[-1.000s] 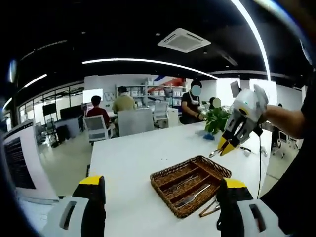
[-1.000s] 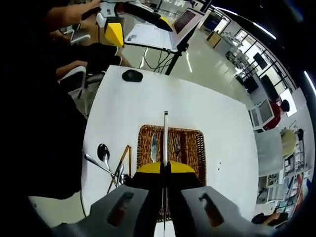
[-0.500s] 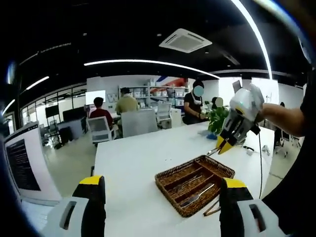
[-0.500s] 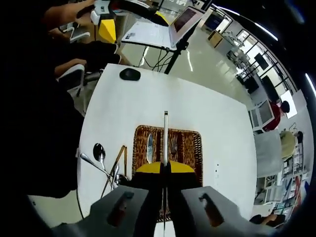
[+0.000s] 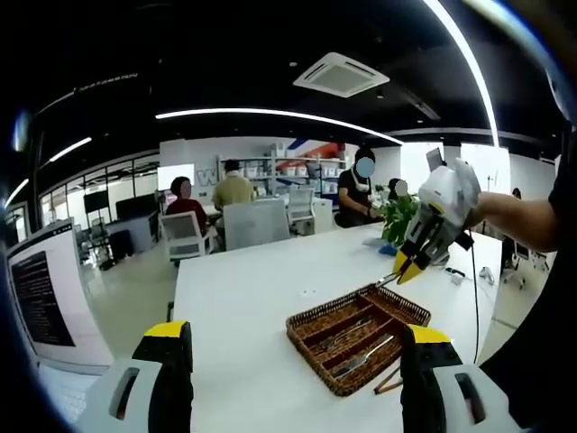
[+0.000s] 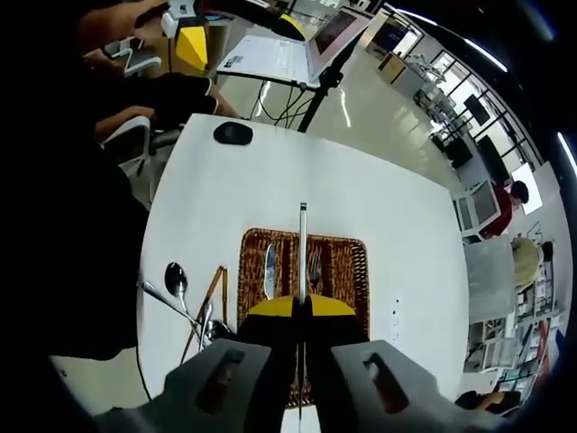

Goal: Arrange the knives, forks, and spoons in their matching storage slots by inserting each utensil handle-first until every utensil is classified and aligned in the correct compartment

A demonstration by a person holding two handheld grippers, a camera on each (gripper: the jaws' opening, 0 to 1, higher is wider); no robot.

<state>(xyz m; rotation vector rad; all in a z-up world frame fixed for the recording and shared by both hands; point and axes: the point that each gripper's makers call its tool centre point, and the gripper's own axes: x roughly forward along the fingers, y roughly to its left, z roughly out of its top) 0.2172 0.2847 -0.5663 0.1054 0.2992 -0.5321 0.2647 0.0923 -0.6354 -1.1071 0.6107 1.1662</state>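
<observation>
Hanging high over the white worktop (image 6: 361, 207), the right gripper (image 6: 301, 305) is clamped on a slim metal utensil (image 6: 303, 244), whose straight handle sticks forward out of the yellow tips; which kind of utensil it is cannot be told. Directly beneath that handle lies the wicker tray (image 6: 353, 271), with a knife (image 6: 270, 271) in the compartment just left of the handle and a fork (image 6: 315, 268) in the one just right of it. Left of the tray, loose on the worktop, lie spoons (image 6: 171, 278) and a pair of brown sticks (image 6: 213, 293). Far ahead of the gripper sit a black mouse (image 6: 233, 133) and an open laptop (image 6: 311, 47).

From the left gripper view, the left gripper (image 5: 293, 361) stands with its jaws wide apart and nothing between them. The tray (image 5: 361, 337) rests on the worktop (image 5: 243, 307) ahead and to the right, and above its far end hovers the right gripper (image 5: 404, 268). Beyond the worktop, people sit at desks.
</observation>
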